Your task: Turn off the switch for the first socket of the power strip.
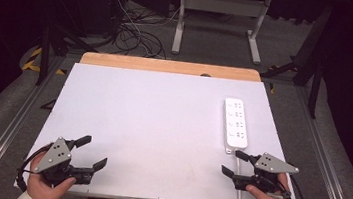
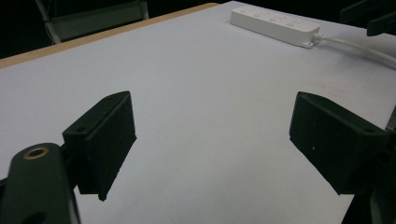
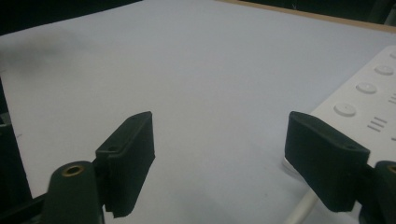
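Grippers rest at the near corners of the white table [image 1: 152,122], both with jaws spread and holding nothing. The left gripper [image 1: 94,153] sits at the near left corner, well apart from everything. The right gripper [image 1: 231,162] sits at the near right corner, just beside the near end of the white power strip [image 1: 236,122], which lies along the right edge with its cord [image 1: 239,197] running off the near edge. Nothing looks started yet, I'd say; next the right gripper needs a short reach forward to straddle the strip's end.

No readable text; power strip [image 1: 235,124] bears only socket markings, no legible lettering.
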`<state>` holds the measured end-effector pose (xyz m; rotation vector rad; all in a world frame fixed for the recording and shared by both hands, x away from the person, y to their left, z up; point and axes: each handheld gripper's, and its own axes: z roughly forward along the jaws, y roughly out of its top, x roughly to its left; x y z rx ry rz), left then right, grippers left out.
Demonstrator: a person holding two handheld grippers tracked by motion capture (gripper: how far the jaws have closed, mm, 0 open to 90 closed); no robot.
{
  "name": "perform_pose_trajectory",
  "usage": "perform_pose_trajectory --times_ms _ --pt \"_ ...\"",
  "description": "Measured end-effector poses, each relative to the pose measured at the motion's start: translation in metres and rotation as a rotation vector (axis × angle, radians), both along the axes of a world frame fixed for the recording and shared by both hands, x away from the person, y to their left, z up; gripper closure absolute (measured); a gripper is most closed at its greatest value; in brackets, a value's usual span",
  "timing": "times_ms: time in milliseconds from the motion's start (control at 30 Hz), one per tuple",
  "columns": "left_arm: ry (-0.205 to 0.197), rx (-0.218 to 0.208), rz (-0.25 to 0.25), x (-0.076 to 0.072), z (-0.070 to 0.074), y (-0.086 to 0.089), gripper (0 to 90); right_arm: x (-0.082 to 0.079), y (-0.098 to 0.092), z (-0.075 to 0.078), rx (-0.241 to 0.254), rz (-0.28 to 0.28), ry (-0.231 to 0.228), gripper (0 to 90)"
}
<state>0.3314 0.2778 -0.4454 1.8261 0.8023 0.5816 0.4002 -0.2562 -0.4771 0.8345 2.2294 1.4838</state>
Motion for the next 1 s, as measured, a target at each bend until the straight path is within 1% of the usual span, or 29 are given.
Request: perform_pose_trajectory --times_ms 33,67,100,133,167,200,300,333,367,400,433,500,567,667,733,833,933,1000 --pt "0.005 -0.006 0.004 -0.0004 -0.0006 -0.0002 15.0 -0.0004 0.0006 -0.0013 -0.007 -0.005 -0.001 24.3" --pt "0.0 0.002 -0.001 0.0001 -0.0009 0.0004 15.0 -0.0009 0.0013 -0.0023 -0.01 -0.01 -0.001 24.3" --pt "0.003 0.002 0.002 -0.0002 -0.0016 0.0003 15.0 -0.0012 0.002 -0.0033 -0.015 -0.013 -0.005 24.3" --pt "0.005 0.004 -0.006 -0.0003 -0.0023 0.0007 15.0 -0.0017 0.0031 -0.0041 -0.022 -0.014 -0.005 24.4" --pt "-0.006 0.012 -0.011 -0.0004 -0.0029 0.0013 16.4 -0.0022 0.0042 -0.005 -0.028 -0.016 -0.005 24.8" --pt "-0.005 0.007 -0.013 -0.0009 -0.0037 0.0011 18.4 -0.0026 0.0054 -0.0059 -0.037 -0.017 -0.008 24.9" --pt "-0.006 -0.003 -0.018 -0.0014 -0.0048 0.0015 18.2 -0.0036 0.0086 -0.0069 -0.053 -0.009 -0.011 25.1" --pt "-0.005 -0.006 -0.017 -0.0014 -0.005 0.0018 17.9 -0.0038 0.0093 -0.007 -0.054 -0.007 -0.014 25.1" --pt "0.005 -0.021 -0.013 -0.0017 -0.0059 0.0013 17.6 -0.0038 0.0096 -0.007 -0.055 -0.007 -0.017 25.1" --pt "0.002 -0.013 -0.017 -0.0011 -0.0062 0.0021 17.3 -0.0038 0.0098 -0.007 -0.055 -0.007 -0.018 25.0" --pt "0.009 -0.025 -0.01 -0.0012 -0.0071 0.0014 17.0 -0.0037 0.0098 -0.0071 -0.056 -0.007 -0.019 25.0" --pt "0.012 -0.017 -0.012 -0.0004 -0.0078 0.0017 16.6 -0.0035 0.0093 -0.0072 -0.059 -0.008 -0.019 25.0" --pt "0.014 -0.02 -0.011 -0.0001 -0.0084 0.0013 16.4 -0.0035 0.0089 -0.0068 -0.057 -0.01 -0.02 25.0" --pt "0.004 -0.011 -0.01 0.0007 -0.009 0.0015 16.0 -0.0032 0.0083 -0.006 -0.061 -0.011 -0.025 24.9" --pt "-0.004 -0.012 -0.006 0.0009 -0.0096 0.0011 16.0 -0.003 0.0077 -0.0054 -0.062 -0.014 -0.027 24.9" --pt "-0.024 0.007 -0.005 0.0017 -0.0095 0.0018 16.3 -0.0029 0.007 -0.0046 -0.069 -0.02 -0.029 24.9" --pt "-0.012 -0.001 -0.007 0.0017 -0.01 0.0018 16.0 -0.0034 0.0067 -0.0033 -0.076 -0.023 -0.039 25.2" --pt "-0.002 -0.016 -0.006 0.002 -0.0105 0.0017 15.9 -0.0037 0.0068 -0.0019 -0.072 -0.02 -0.046 25.2"
